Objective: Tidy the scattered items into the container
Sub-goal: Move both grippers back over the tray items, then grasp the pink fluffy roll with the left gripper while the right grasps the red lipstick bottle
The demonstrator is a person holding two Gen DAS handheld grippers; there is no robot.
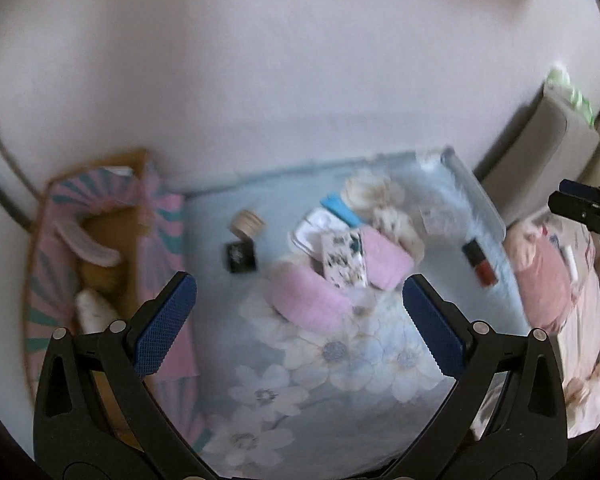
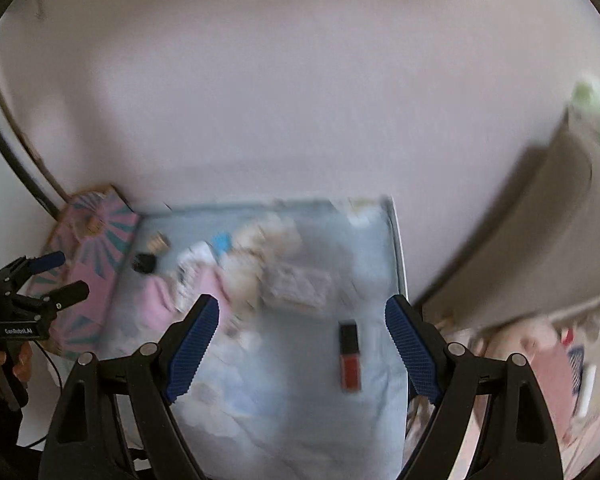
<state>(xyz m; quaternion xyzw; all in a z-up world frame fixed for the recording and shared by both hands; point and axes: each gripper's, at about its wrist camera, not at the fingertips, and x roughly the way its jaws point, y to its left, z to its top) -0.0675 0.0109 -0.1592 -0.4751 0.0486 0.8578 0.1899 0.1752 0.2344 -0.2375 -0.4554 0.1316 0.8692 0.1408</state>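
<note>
Left wrist view shows both the left gripper and right gripper spread wide and empty, while the red bottle, black jar and pink pouch lie outside the pink box, so tidying has barely begun.

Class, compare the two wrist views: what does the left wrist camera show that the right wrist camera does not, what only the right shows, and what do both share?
Only the left wrist view shows inside the striped cardboard box, where pale items lie, and its own open left gripper close up. Only the right wrist view shows a hand gripping the left tool, and the open right gripper close up. Both show the floral cloth, red bottle, black square item and pink pouch.
</note>
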